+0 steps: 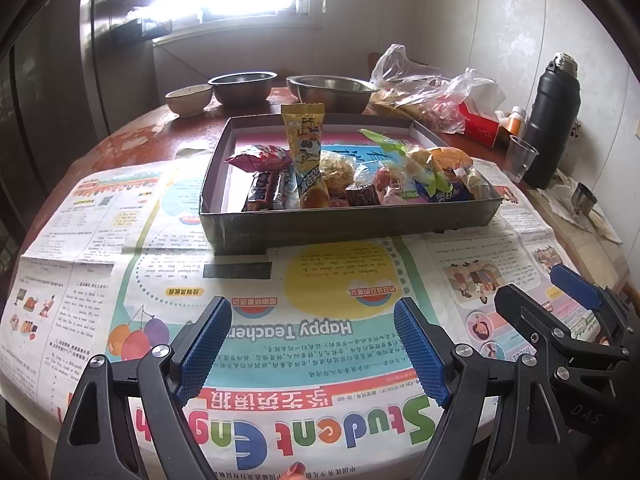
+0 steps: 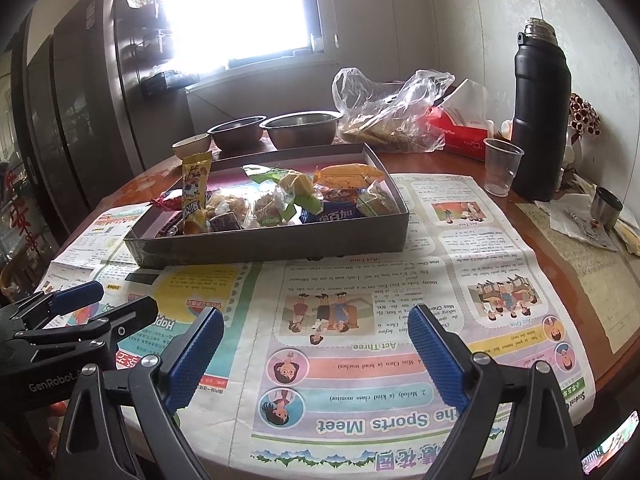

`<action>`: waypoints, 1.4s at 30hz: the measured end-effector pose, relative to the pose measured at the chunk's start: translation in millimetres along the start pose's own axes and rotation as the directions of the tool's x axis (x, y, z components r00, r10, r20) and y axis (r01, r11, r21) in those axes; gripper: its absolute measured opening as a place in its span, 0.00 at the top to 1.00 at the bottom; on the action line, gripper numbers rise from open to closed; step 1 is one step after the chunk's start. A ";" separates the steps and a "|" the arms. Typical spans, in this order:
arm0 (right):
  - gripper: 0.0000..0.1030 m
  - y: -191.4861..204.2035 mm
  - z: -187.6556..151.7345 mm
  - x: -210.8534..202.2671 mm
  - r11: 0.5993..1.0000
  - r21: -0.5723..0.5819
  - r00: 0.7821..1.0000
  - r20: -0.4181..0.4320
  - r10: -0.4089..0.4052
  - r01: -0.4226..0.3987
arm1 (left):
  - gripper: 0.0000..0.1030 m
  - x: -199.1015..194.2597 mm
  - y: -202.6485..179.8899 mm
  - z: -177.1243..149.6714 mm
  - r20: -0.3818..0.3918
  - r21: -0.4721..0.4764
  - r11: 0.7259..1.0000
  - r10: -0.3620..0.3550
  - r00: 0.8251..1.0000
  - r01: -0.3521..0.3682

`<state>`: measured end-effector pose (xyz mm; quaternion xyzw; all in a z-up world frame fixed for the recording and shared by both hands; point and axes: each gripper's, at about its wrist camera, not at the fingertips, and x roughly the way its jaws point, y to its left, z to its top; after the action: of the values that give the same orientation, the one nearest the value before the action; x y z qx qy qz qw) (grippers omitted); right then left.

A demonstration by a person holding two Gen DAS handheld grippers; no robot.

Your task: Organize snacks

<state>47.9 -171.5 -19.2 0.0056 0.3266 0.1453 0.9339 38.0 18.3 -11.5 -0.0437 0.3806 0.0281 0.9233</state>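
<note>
I see the snacks (image 1: 348, 176) piled in a shallow grey box (image 1: 348, 222) that sits on a newspaper (image 1: 320, 332) on the bench (image 2: 568, 248). In the left wrist view the box is in the middle of the frame, above and ahead of my left gripper (image 1: 314, 346); in the right wrist view it is in the upper left part, ahead and to the left of my right gripper (image 2: 316, 354). Both grippers stand with the fingers wide apart and nothing is between them. They hang side by side over the near part of the newspaper, well apart from the box.

The long axis of the box runs across the frame, from left to right, and its long near wall faces me. A yellow packet (image 1: 305, 152) stands almost upright at the left of the pile, and it leans a little. I judge the left hand has the more direct way to this packet, and the right hand to the orange packet (image 2: 348, 176) at the right end.

The near wall is the edge I must go over. Between the grippers and the box the newspaper is bare, so there is open room. At the right, a plastic cup (image 2: 502, 166) and a black flask (image 2: 540, 112) stand near the box corner.
</note>
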 end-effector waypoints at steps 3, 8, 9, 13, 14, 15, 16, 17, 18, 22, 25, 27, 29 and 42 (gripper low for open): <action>0.09 0.0 0.2 0.1 1.000 -0.001 1.000 -0.001 -0.001 0.001 | 0.18 0.3 -0.1 -0.2 -0.003 0.002 1.000 0.002 1.000 -0.002; 0.09 -0.8 -0.2 -0.2 1.000 0.004 1.000 -0.002 -0.003 0.003 | 0.18 0.4 0.3 -0.6 -0.005 0.001 1.000 0.006 1.000 -0.006; 0.09 -1.0 -0.3 -0.3 1.000 0.006 1.000 -0.002 -0.002 0.002 | 0.18 0.3 0.3 -0.6 -0.005 0.001 1.000 0.007 1.000 -0.007; 0.09 -1.4 -0.6 -1.0 1.000 0.005 1.000 -0.003 -0.004 0.004 | 0.18 0.0 1.0 -0.7 -0.004 0.003 1.000 0.011 1.000 -0.011; 0.09 -1.1 -0.7 -1.3 1.000 0.004 1.000 -0.003 -0.004 0.004 | 0.18 -0.2 1.0 -0.7 -0.004 0.003 1.000 0.012 1.000 -0.012; 0.09 -0.6 -0.9 -1.4 1.000 0.003 1.000 -0.003 -0.003 0.003 | 0.18 -0.5 0.8 -0.7 -0.003 0.004 1.000 0.013 1.000 -0.013; 0.09 -0.1 -1.2 -1.4 1.000 0.002 1.000 -0.004 -0.002 0.002 | 0.18 -0.8 0.8 -0.7 -0.002 0.004 1.000 0.014 1.000 -0.014; 0.09 0.1 -1.4 -1.3 1.000 0.001 1.000 -0.005 -0.001 0.001 | 0.18 -0.9 1.1 -0.6 -0.002 0.003 1.000 0.015 1.000 -0.015; 0.09 0.3 -1.6 -1.2 1.000 0.001 1.000 -0.007 -0.001 0.001 | 0.18 -0.9 1.5 -0.5 -0.003 0.002 1.000 0.017 1.000 -0.017; 0.09 -0.2 -2.0 -0.6 1.000 0.003 1.000 -0.010 -0.001 0.001 | 0.18 0.7 2.3 -0.5 -0.011 0.000 1.000 0.020 1.000 -0.020; 0.09 -1.0 -2.3 0.0 1.000 0.006 1.000 -0.011 -0.002 0.002 | 0.18 2.3 1.9 -0.2 -0.015 0.002 1.000 0.020 1.000 -0.020; 0.09 -1.8 -2.3 0.0 1.000 0.009 1.000 -0.012 -0.003 0.003 | 0.18 2.5 1.7 -0.4 -0.017 0.003 1.000 0.023 1.000 -0.023; 0.09 -1.9 -2.2 -0.2 1.000 0.010 1.000 -0.011 -0.003 0.003 | 0.18 2.5 1.8 -0.6 -0.017 0.002 1.000 0.026 1.000 -0.026; 0.09 -2.8 -2.9 0.1 1.000 0.012 1.000 -0.014 -0.004 0.004 | 0.18 3.7 2.0 -1.0 -0.023 0.004 0.999 0.035 0.999 -0.035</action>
<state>47.0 -174.4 -21.8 0.0097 0.3340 0.1414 0.9319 39.7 20.3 -15.0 -0.0358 0.3917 0.0432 0.9184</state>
